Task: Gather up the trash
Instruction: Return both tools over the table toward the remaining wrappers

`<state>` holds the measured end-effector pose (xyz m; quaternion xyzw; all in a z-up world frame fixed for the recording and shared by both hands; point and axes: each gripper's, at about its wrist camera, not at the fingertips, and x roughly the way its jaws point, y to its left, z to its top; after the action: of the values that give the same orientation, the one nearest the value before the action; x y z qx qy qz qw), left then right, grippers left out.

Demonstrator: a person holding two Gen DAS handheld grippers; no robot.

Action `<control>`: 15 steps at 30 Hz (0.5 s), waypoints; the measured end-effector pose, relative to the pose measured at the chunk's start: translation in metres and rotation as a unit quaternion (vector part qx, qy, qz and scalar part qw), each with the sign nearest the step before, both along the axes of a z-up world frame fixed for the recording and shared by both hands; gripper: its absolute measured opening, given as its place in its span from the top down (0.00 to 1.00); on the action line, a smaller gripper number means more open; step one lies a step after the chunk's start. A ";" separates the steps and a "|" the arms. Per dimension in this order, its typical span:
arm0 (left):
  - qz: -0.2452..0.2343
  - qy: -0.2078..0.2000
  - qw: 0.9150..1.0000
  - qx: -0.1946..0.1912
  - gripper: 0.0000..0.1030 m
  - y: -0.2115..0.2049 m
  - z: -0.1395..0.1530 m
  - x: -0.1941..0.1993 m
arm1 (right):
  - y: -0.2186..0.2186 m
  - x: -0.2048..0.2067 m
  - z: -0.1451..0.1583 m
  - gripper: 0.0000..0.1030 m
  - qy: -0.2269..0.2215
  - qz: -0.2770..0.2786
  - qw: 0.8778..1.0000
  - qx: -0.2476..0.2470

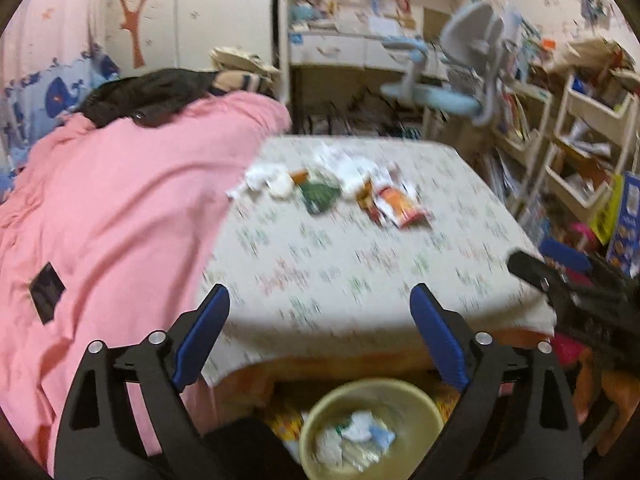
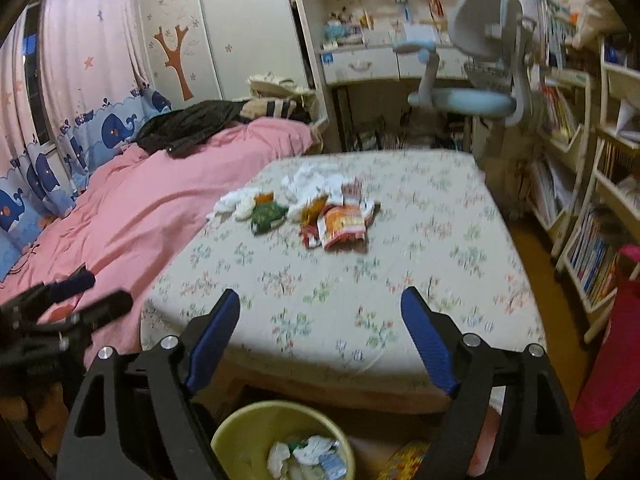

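Observation:
A heap of trash lies on the flower-print bed sheet (image 1: 340, 264) (image 2: 440, 248): crumpled white tissues (image 1: 266, 180) (image 2: 314, 182), a green wrapper (image 1: 318, 197) (image 2: 266, 216) and an orange and red snack packet (image 1: 402, 204) (image 2: 344, 228). A yellow bin (image 1: 320, 420) (image 2: 228, 436) stands on the floor at the bed's near edge, with crumpled paper and wrappers inside. My left gripper (image 1: 320, 300) hangs open above the bin, nothing between its blue pads. My right gripper (image 2: 320, 304) is open too and holds nothing. Both are well short of the heap.
A pink duvet (image 1: 120, 220) (image 2: 168, 200) with dark clothing on top covers the bed's left side. A blue desk chair (image 1: 452, 92) (image 2: 472, 92) and a cluttered desk stand behind the bed. Shelves with books and bins (image 1: 580, 140) (image 2: 580, 200) line the right.

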<state>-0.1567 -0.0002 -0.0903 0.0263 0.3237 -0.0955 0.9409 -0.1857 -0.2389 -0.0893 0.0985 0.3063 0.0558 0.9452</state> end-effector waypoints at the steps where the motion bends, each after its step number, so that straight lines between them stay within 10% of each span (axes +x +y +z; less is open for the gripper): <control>1: 0.006 -0.004 1.000 -0.003 0.13 0.002 0.003 0.005 | 0.000 0.002 0.002 0.19 -0.004 -0.001 1.000 -0.002; 15: 0.063 -0.030 0.997 -0.033 0.10 0.009 0.016 0.083 | 0.012 0.059 0.029 0.16 -0.052 0.011 0.998 -0.040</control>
<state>-0.0738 0.0093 -0.0738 -0.0226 0.2931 -0.0459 0.9547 -0.1268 -0.2266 -0.0601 0.0540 0.2593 0.0586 0.9625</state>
